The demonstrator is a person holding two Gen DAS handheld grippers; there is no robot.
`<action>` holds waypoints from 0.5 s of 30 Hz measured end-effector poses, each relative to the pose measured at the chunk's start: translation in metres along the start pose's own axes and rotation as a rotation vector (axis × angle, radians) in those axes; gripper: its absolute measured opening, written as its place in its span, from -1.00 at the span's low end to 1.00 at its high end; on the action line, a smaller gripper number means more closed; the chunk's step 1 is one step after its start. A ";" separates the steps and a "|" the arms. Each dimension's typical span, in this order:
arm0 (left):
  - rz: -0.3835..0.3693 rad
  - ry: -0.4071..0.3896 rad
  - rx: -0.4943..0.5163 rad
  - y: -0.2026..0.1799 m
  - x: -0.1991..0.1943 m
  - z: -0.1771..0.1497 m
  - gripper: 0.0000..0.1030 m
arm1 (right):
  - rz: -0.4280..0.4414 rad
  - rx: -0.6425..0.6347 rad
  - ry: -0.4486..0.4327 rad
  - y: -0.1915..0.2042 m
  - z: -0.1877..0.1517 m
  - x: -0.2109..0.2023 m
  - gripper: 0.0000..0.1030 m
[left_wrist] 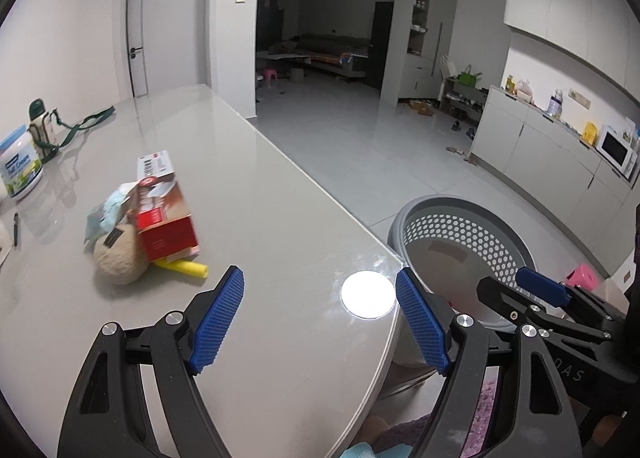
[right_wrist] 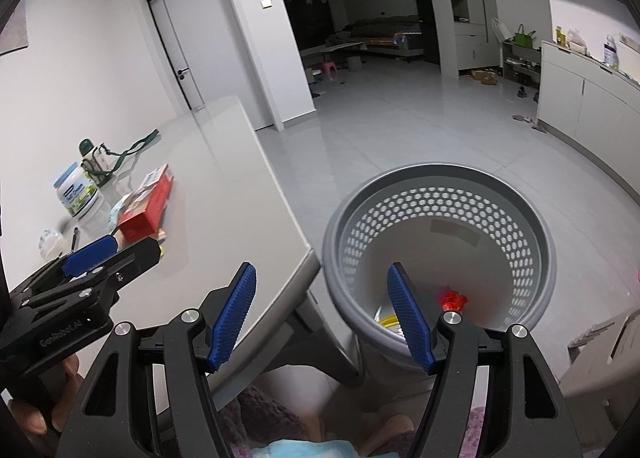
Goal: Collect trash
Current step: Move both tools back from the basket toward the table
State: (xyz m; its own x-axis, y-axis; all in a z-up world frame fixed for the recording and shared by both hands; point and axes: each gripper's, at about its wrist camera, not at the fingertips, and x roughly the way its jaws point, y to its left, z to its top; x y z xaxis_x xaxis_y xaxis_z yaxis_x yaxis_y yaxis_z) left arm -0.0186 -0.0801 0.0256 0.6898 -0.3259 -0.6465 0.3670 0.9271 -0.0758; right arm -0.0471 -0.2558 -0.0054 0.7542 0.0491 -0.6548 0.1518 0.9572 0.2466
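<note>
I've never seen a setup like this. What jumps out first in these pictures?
Probably the blue-padded fingers reaching in from the bottom of each view, spread apart with nothing between them. Next, the grey perforated basket on the floor beside the table's corner, with a red scrap at its bottom. Then the small heap on the grey table: a red box lying over a yellow tube beside a beige ball of yarn.
</note>
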 end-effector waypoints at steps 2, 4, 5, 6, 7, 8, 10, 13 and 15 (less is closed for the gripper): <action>0.006 -0.001 -0.007 0.005 -0.002 -0.001 0.49 | 0.010 -0.003 0.004 0.002 -0.001 0.002 0.27; 0.019 0.001 -0.010 0.011 -0.003 -0.005 0.50 | 0.021 -0.005 0.009 0.004 -0.002 0.004 0.27; 0.023 0.004 -0.012 0.013 -0.004 -0.007 0.50 | 0.026 -0.007 0.011 0.006 -0.002 0.005 0.27; 0.028 0.008 -0.014 0.016 -0.004 -0.010 0.50 | 0.031 -0.009 0.013 0.007 -0.001 0.007 0.27; 0.036 0.013 -0.016 0.020 -0.003 -0.012 0.50 | 0.038 -0.012 0.016 0.009 -0.001 0.009 0.27; 0.042 0.016 -0.019 0.023 -0.003 -0.014 0.50 | 0.044 -0.017 0.019 0.011 -0.001 0.011 0.27; 0.068 0.021 -0.032 0.035 -0.002 -0.017 0.50 | 0.055 -0.027 0.025 0.018 0.000 0.017 0.27; 0.102 0.025 -0.057 0.052 -0.001 -0.021 0.50 | 0.076 -0.052 0.041 0.030 0.002 0.027 0.28; 0.119 0.029 -0.079 0.066 0.000 -0.022 0.50 | 0.090 -0.068 0.051 0.039 0.003 0.034 0.28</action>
State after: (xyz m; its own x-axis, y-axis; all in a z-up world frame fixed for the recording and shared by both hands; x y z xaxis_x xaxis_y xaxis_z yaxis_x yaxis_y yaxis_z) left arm -0.0085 -0.0148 0.0042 0.7067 -0.2084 -0.6762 0.2326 0.9709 -0.0561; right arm -0.0135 -0.2179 -0.0155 0.7290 0.1481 -0.6683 0.0403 0.9654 0.2578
